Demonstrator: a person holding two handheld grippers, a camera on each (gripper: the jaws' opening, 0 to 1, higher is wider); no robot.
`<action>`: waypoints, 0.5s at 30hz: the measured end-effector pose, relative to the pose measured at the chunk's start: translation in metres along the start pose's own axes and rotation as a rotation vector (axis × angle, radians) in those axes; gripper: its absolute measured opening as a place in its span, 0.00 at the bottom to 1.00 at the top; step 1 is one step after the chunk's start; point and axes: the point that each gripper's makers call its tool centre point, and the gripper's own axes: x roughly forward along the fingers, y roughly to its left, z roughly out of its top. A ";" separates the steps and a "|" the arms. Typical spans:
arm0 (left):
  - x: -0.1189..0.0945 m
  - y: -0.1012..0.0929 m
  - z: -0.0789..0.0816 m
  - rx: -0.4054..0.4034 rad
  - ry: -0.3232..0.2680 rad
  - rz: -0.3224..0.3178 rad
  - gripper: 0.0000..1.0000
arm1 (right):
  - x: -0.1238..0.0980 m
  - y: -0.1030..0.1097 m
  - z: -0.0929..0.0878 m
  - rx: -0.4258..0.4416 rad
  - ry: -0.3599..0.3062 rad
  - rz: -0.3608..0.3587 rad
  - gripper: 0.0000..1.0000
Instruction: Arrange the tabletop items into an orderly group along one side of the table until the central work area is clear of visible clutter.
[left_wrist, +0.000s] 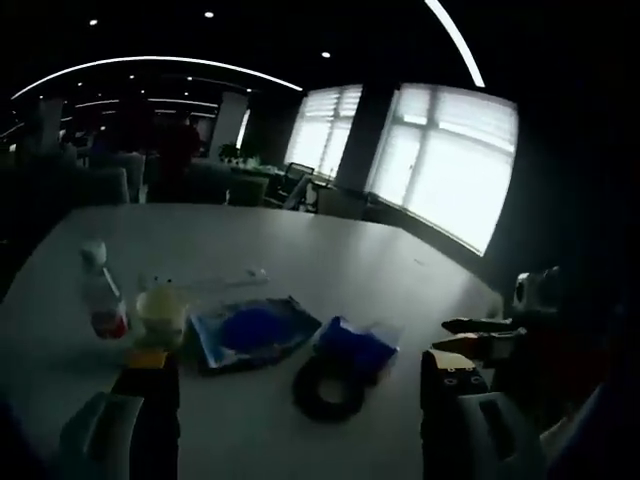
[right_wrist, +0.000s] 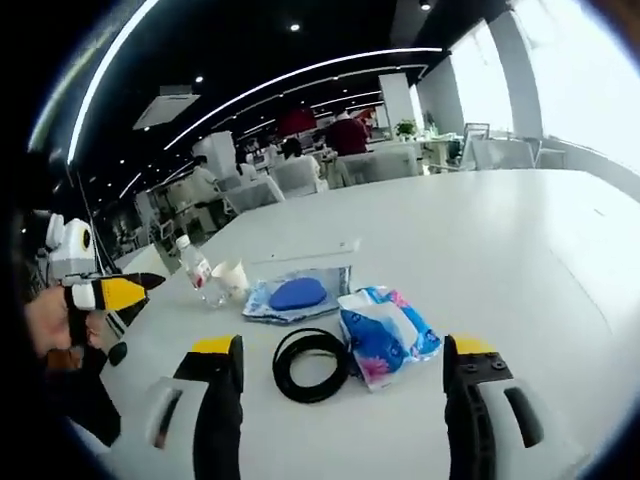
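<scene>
In the right gripper view, the black cable coil lies on the white surface at lower centre, between the wide-open right gripper jaws, nearer than the left gripper, whose state I cannot tell.

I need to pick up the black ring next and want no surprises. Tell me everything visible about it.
The black ring is a coil of thin cord or tubing, several loops wound into a rough circle, lying flat on the white table. Its middle shows bare tabletop. It sits nearest the camera, between the right gripper's spread fingers, just in front of the blue clear-wrapped packet, with its edge at the blue floral pouch. Nothing grips it.
</scene>
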 end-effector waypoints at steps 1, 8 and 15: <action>-0.002 0.003 0.001 -0.013 0.014 0.003 0.99 | 0.001 0.001 0.001 -0.004 0.005 0.000 0.79; -0.011 0.012 0.004 -0.002 0.050 0.015 0.99 | 0.000 -0.013 0.032 -0.137 0.044 -0.046 0.71; -0.015 0.016 0.013 0.001 0.035 0.014 0.96 | 0.005 -0.018 0.056 -0.090 0.057 -0.022 0.67</action>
